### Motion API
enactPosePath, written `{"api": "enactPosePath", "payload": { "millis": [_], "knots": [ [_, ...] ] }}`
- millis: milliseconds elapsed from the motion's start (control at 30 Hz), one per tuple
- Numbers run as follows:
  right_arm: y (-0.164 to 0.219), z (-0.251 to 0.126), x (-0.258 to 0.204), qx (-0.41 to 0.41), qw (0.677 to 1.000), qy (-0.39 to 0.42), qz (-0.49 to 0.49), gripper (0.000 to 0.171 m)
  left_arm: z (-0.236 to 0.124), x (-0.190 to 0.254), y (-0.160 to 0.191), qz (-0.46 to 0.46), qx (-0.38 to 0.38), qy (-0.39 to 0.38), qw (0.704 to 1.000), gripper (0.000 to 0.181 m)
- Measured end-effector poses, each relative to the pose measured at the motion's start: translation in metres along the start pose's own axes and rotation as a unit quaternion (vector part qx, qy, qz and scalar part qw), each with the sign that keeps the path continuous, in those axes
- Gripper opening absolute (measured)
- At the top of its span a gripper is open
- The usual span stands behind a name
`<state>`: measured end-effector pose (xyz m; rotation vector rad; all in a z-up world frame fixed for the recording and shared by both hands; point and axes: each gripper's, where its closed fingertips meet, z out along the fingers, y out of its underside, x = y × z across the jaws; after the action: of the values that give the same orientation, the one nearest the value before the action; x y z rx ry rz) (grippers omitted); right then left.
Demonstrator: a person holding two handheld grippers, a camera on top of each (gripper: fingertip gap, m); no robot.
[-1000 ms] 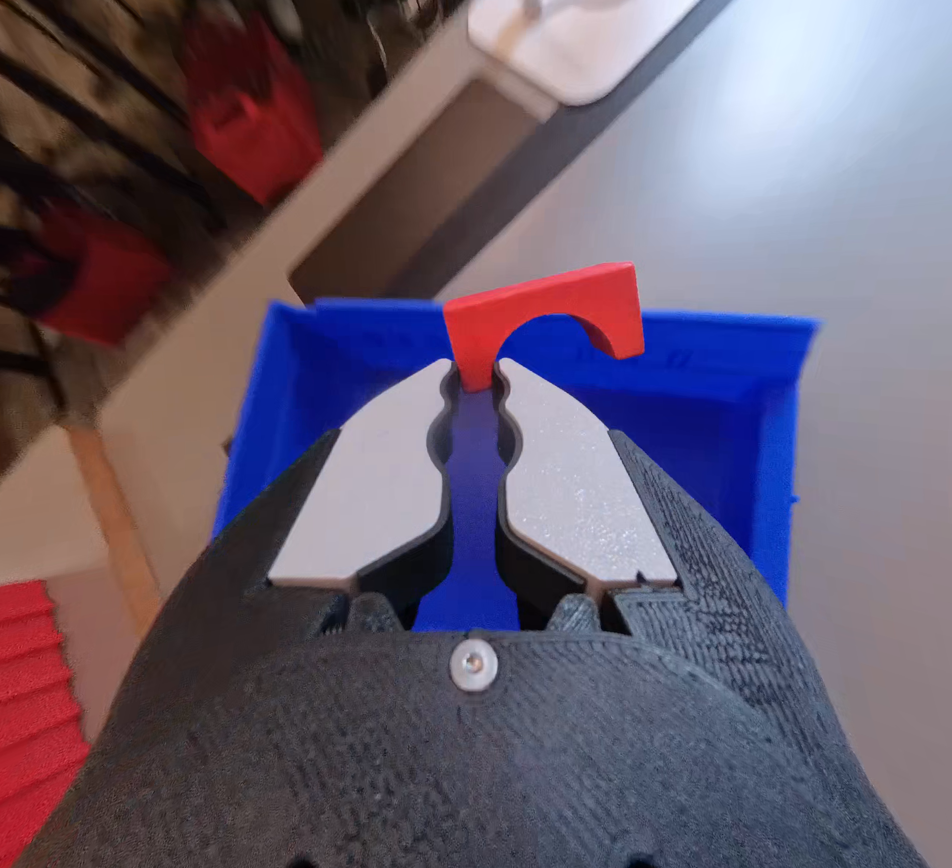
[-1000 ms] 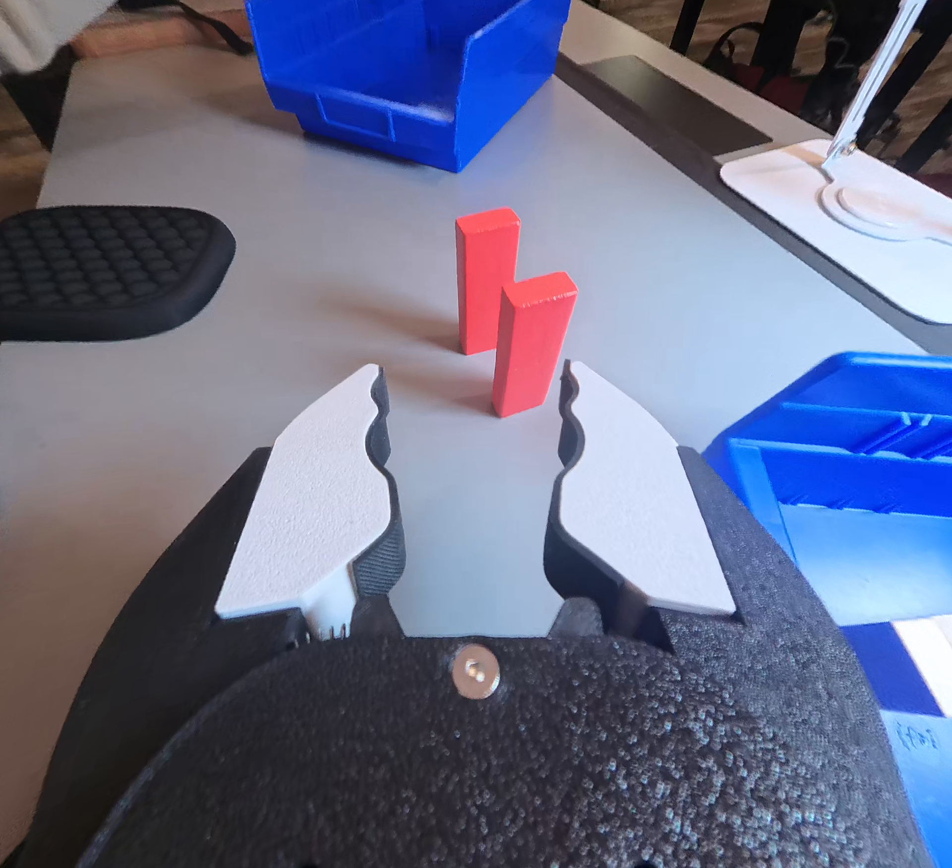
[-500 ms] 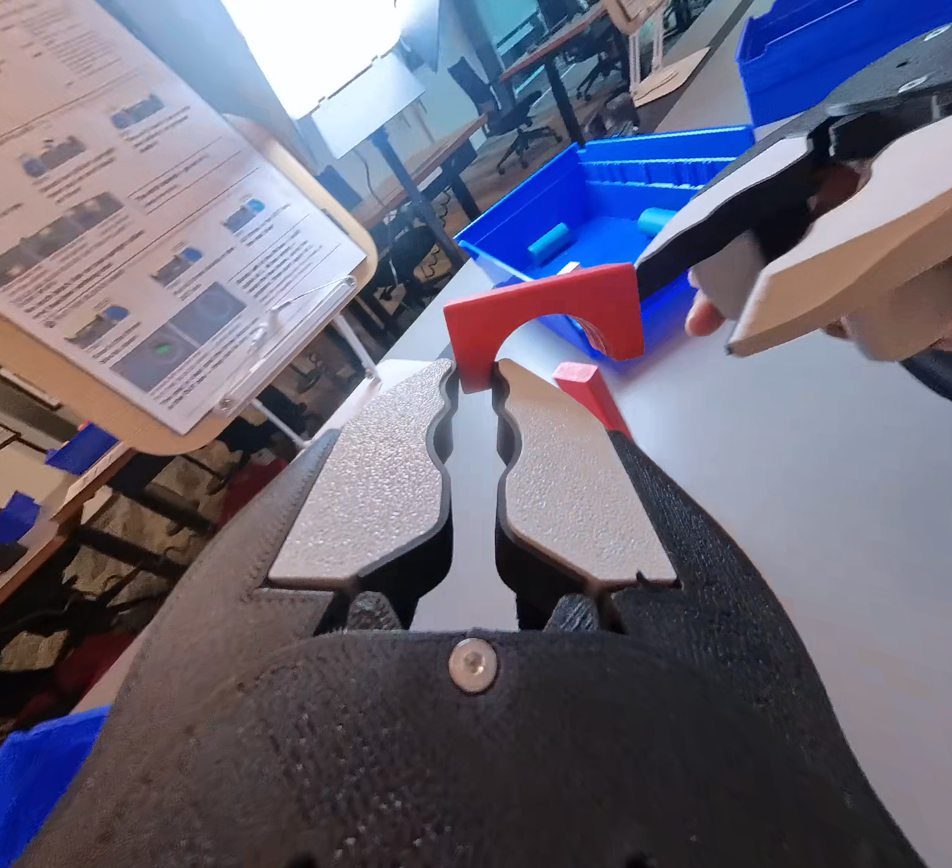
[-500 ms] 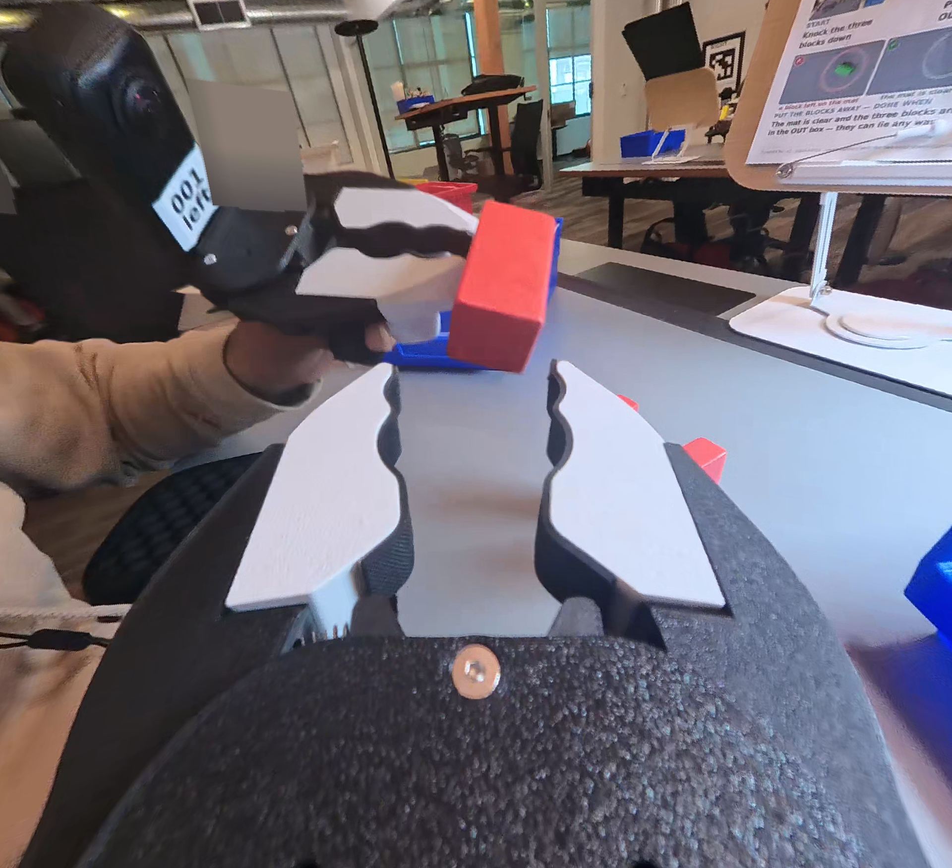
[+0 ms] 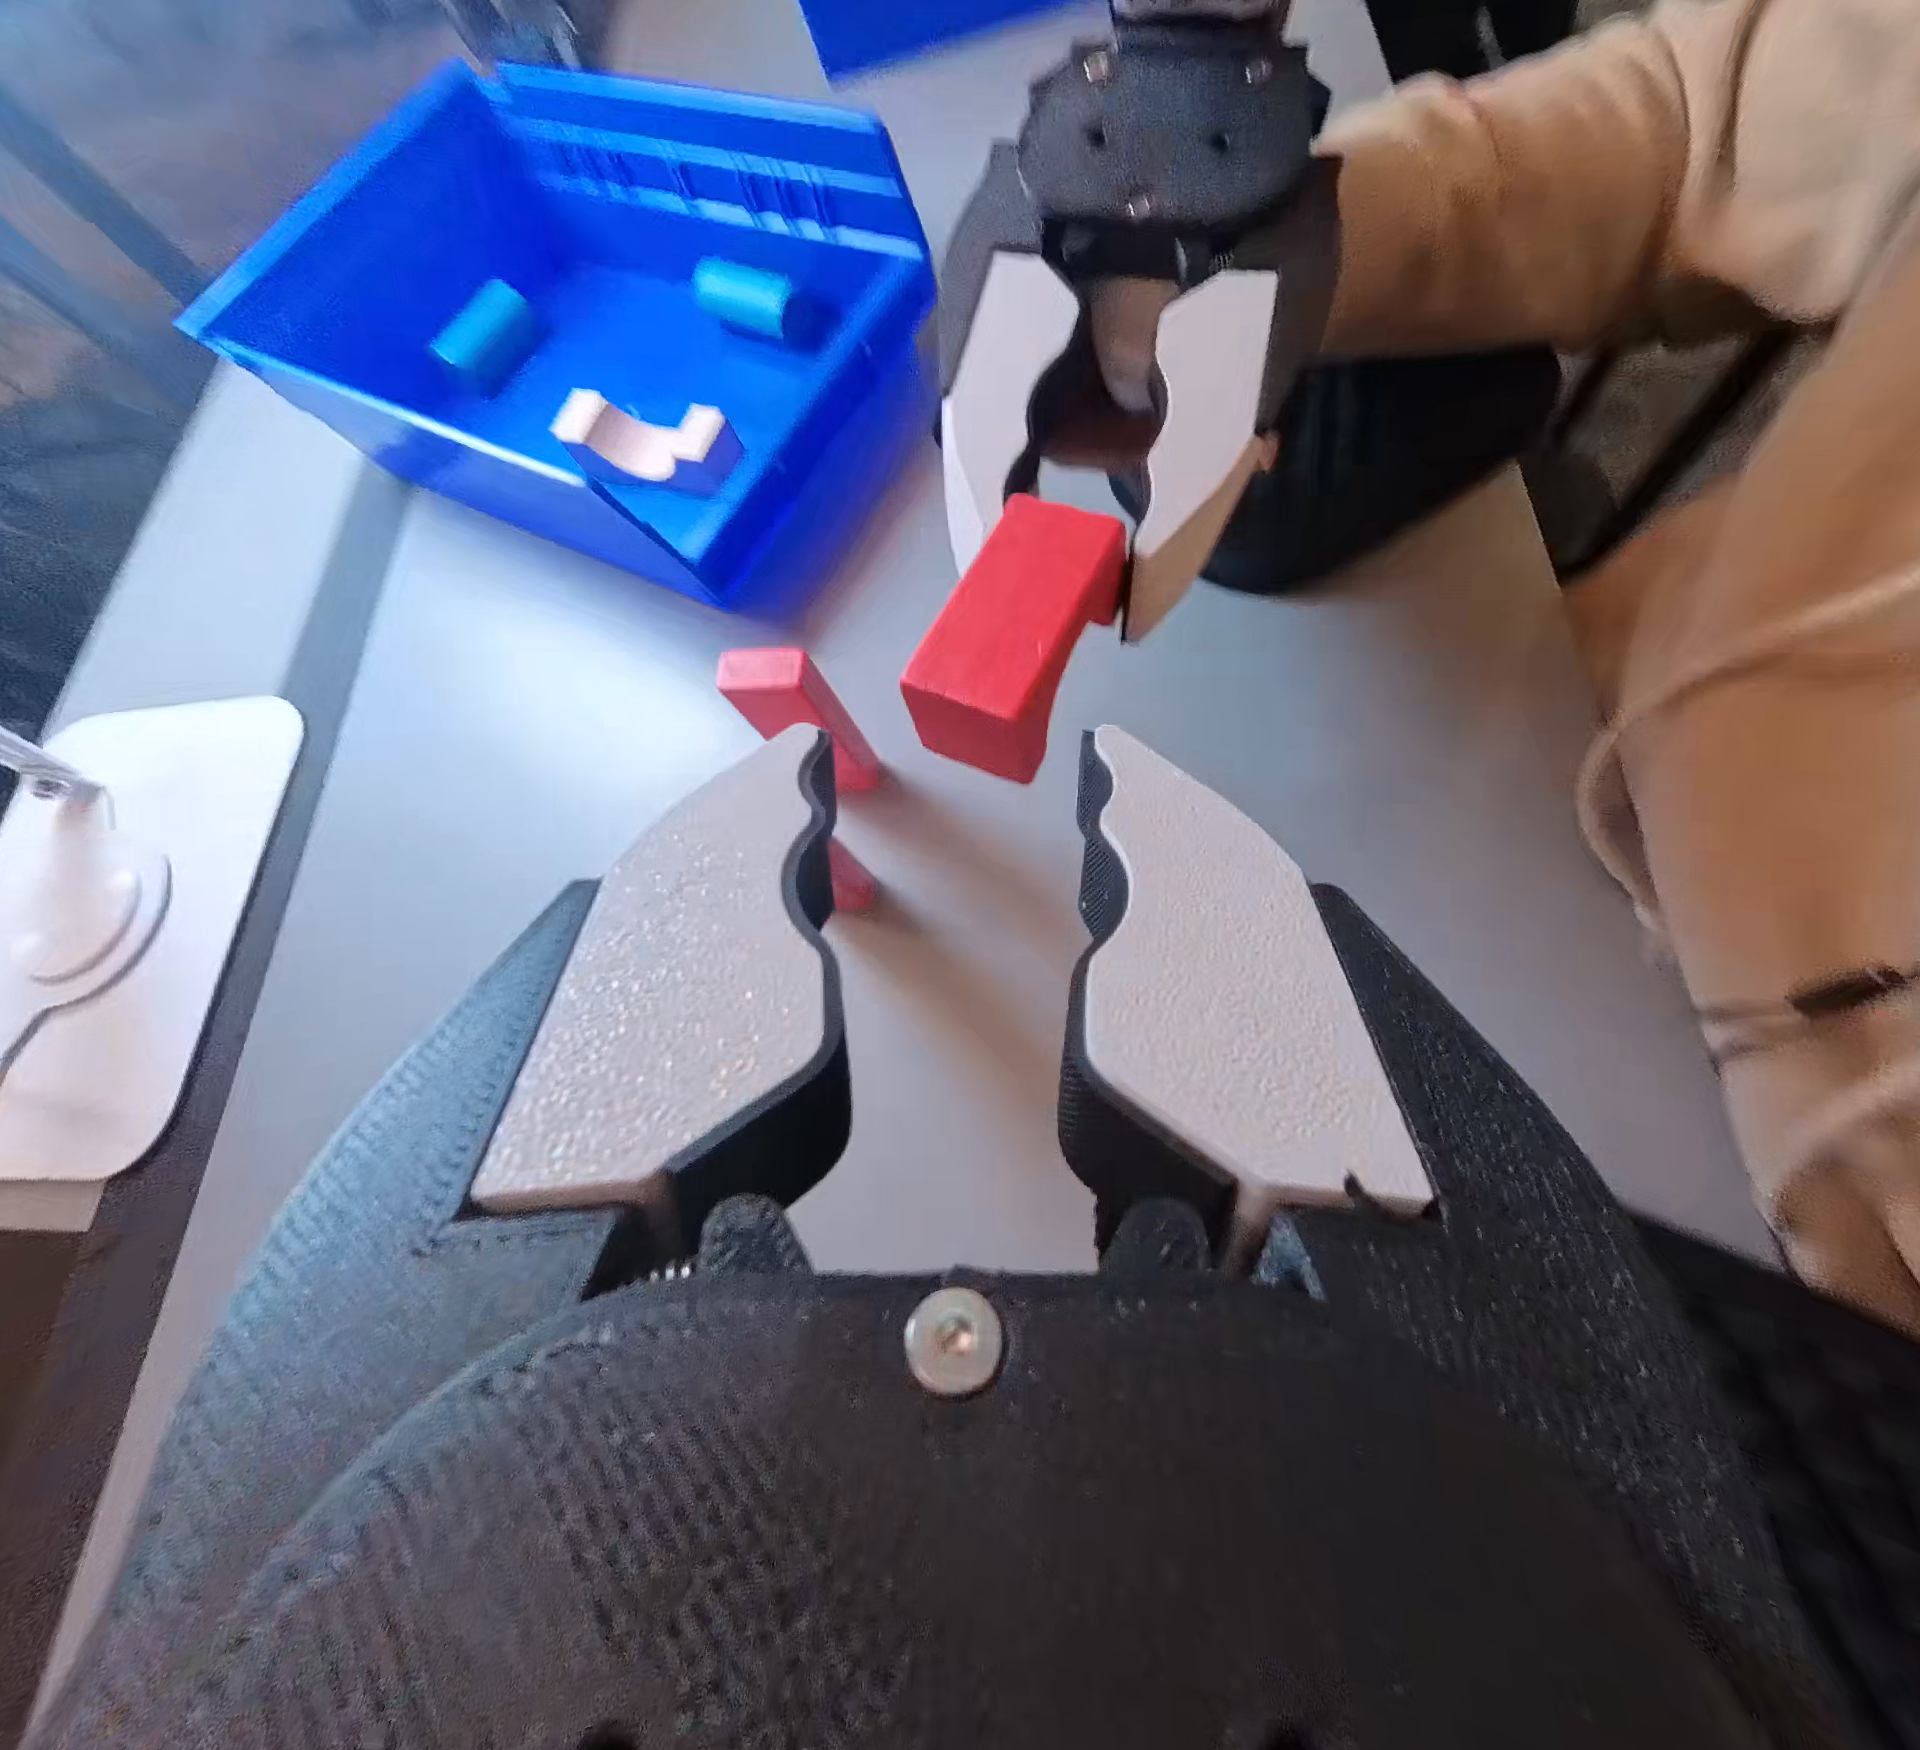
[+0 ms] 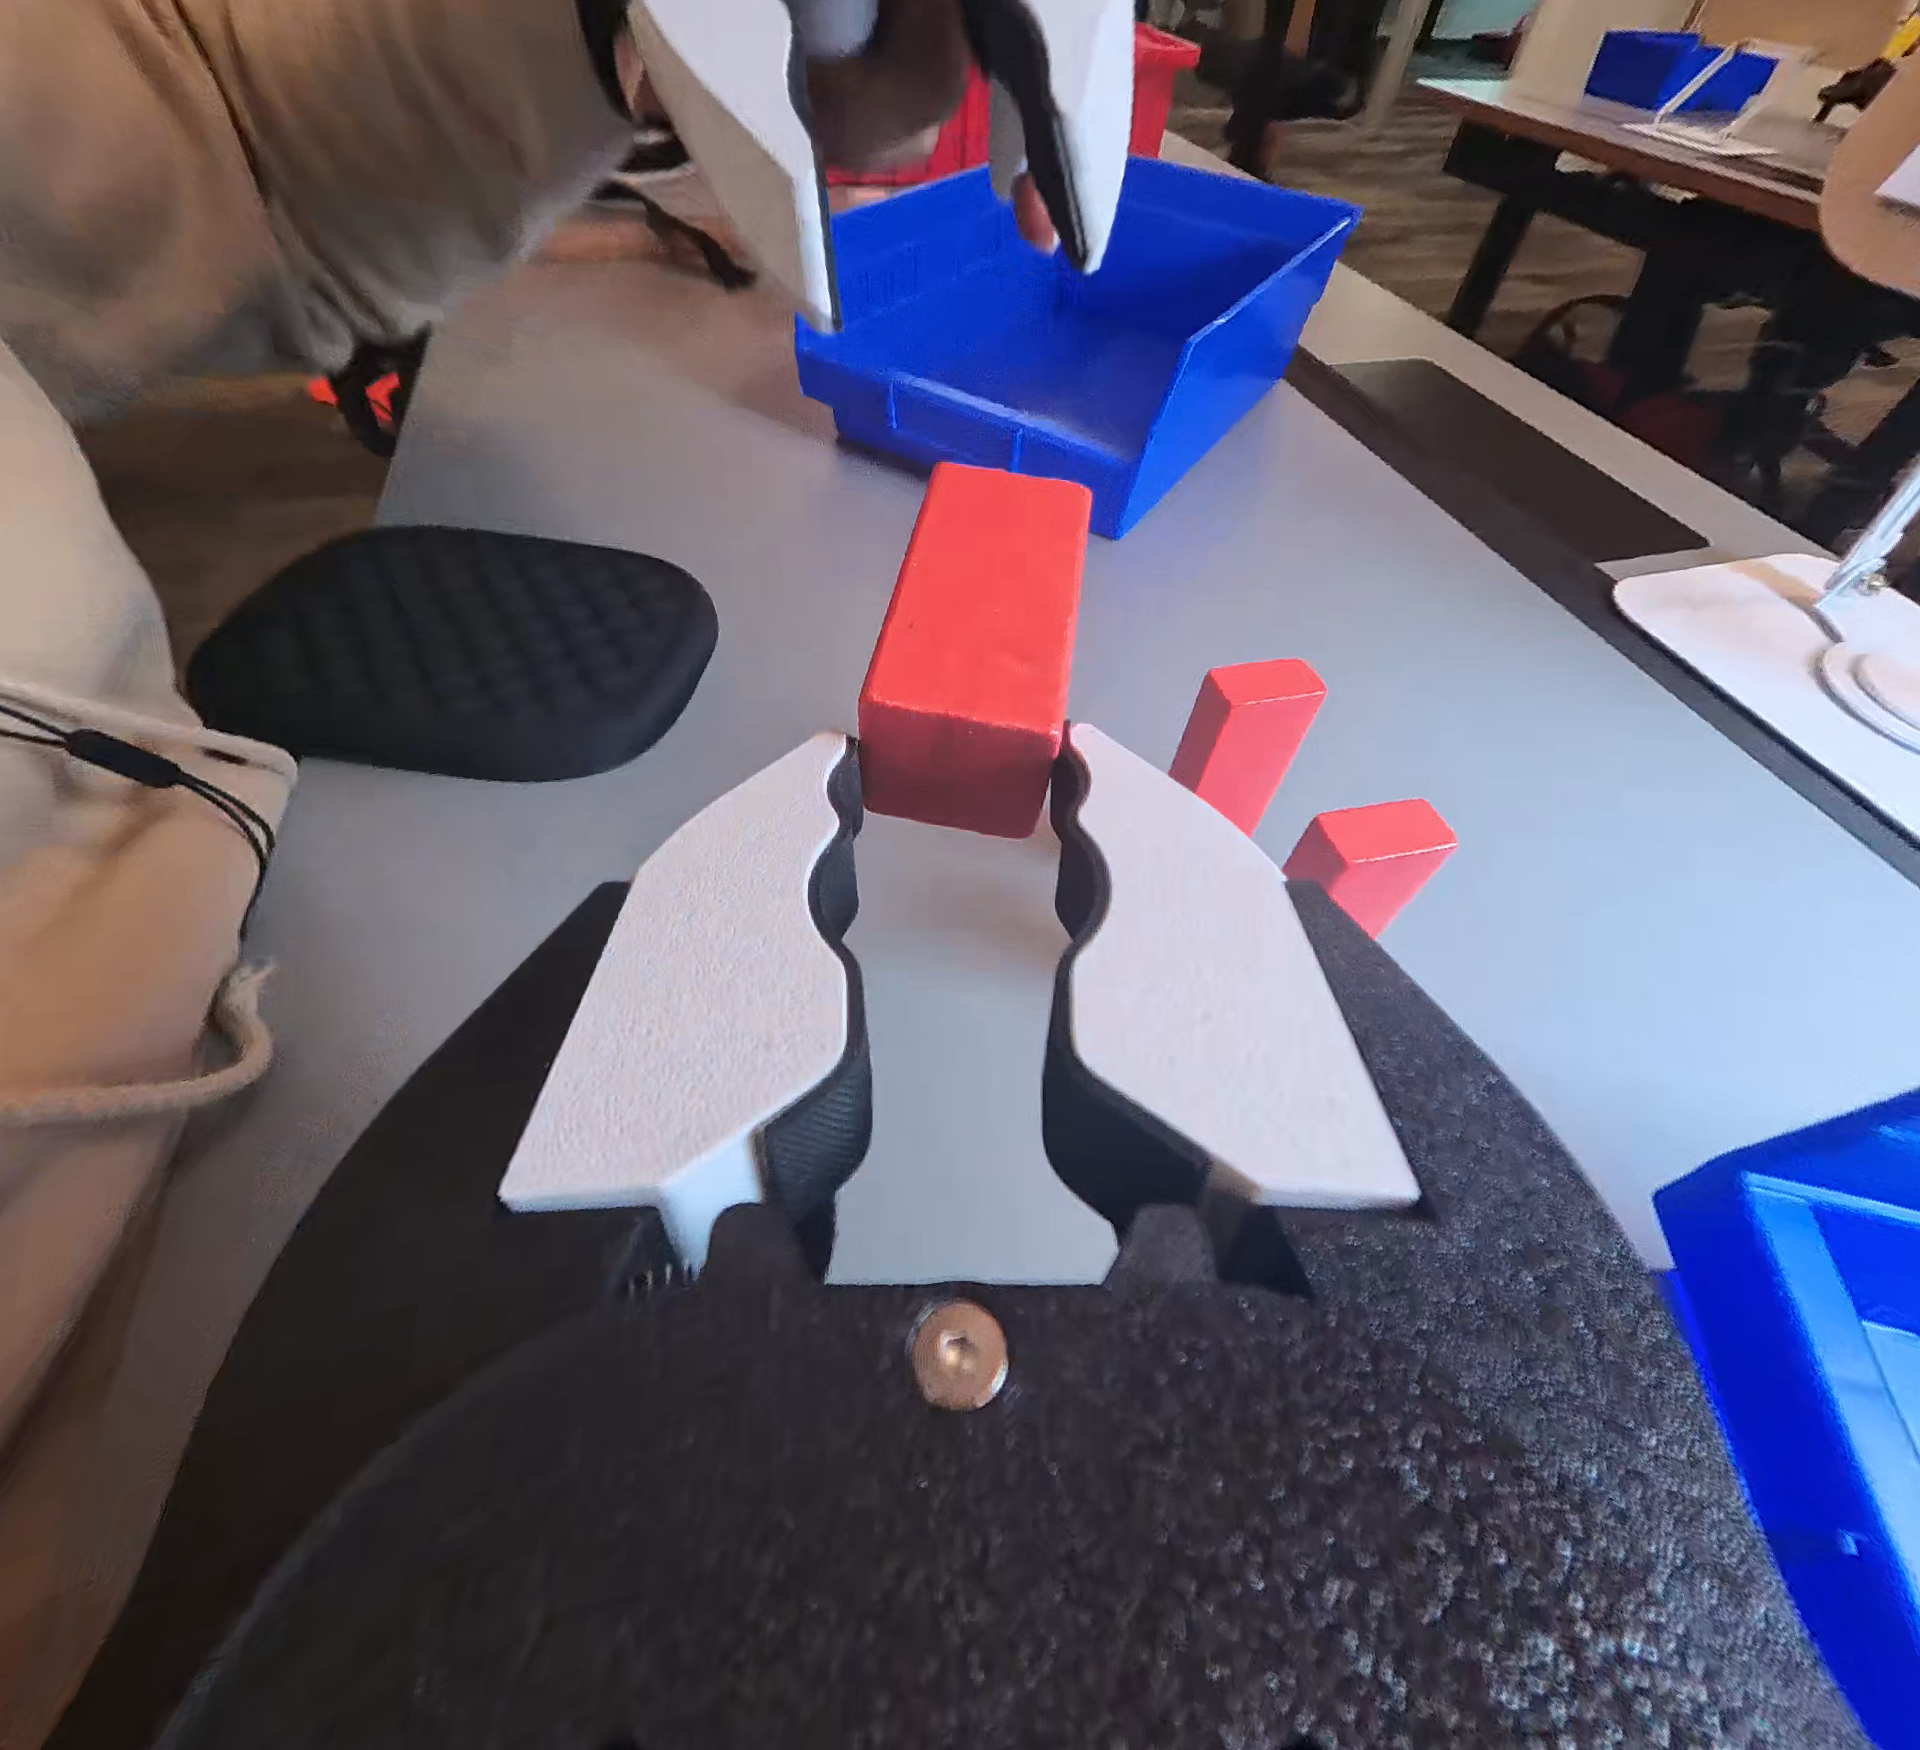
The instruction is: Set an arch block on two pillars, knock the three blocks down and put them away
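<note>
My right gripper (image 6: 956,755) is shut on one end of the red arch block (image 6: 977,651) and holds it above the grey table. In the left wrist view the arch block (image 5: 997,651) hangs from the right gripper (image 5: 1060,578). Two red pillars (image 6: 1247,734) (image 6: 1371,859) stand upright just right of the arch block. In the left wrist view one pillar (image 5: 790,713) shows fully; the other (image 5: 852,890) is partly hidden behind my left finger. My left gripper (image 5: 956,755) is open and empty, also seen above the block in the right wrist view (image 6: 951,282).
A blue bin (image 5: 831,495) holds two light blue cylinders and a pale arch. An empty blue bin (image 6: 1216,391) stands beyond the pillars. A black pad (image 6: 457,651) lies left, a white stand base (image 6: 1766,651) right. Another blue bin (image 6: 1818,1337) is near right. The gap from one gripper's tips to the other's is roughly 8 centimeters.
The arch block passed from my left gripper to my right one. The left gripper opened and drew back; the right gripper closed on the block beside the pillars.
</note>
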<state>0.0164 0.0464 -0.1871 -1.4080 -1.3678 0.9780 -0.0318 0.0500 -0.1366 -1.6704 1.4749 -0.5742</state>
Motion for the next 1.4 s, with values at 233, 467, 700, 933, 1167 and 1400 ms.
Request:
{"api": "enactPosePath", "payload": {
  "millis": [233,467,700,933,1167,1400],
  "knots": [
    [0.022,0.014,-0.02,-0.047,0.998,-0.044,-0.019,0.035,0.022,0.025,0.028,0.029,-0.261,0.135,0.955,0.051],
    [0.032,0.017,-0.026,-0.063,0.996,-0.066,-0.014,0.035,0.053,0.039,0.039,0.069,-0.332,0.165,0.926,0.047],
    [0.026,0.014,-0.023,-0.039,0.997,-0.07,0.007,0.034,0.067,0.04,0.049,0.087,-0.315,0.162,0.931,0.045],
    [0.024,0.013,-0.022,-0.028,0.996,-0.078,0.024,0.035,0.068,0.037,0.052,0.103,-0.297,0.141,0.939,0.035],
    [0.021,0.012,-0.023,-0.02,0.995,-0.088,0.031,0.035,0.066,0.039,0.05,0.108,-0.299,0.135,0.938,0.033],
    [0.021,0.01,-0.019,-0.014,0.995,-0.087,0.041,0.034,0.063,0.034,0.036,0.086,-0.301,0.139,0.939,0.033]
  ]
}}
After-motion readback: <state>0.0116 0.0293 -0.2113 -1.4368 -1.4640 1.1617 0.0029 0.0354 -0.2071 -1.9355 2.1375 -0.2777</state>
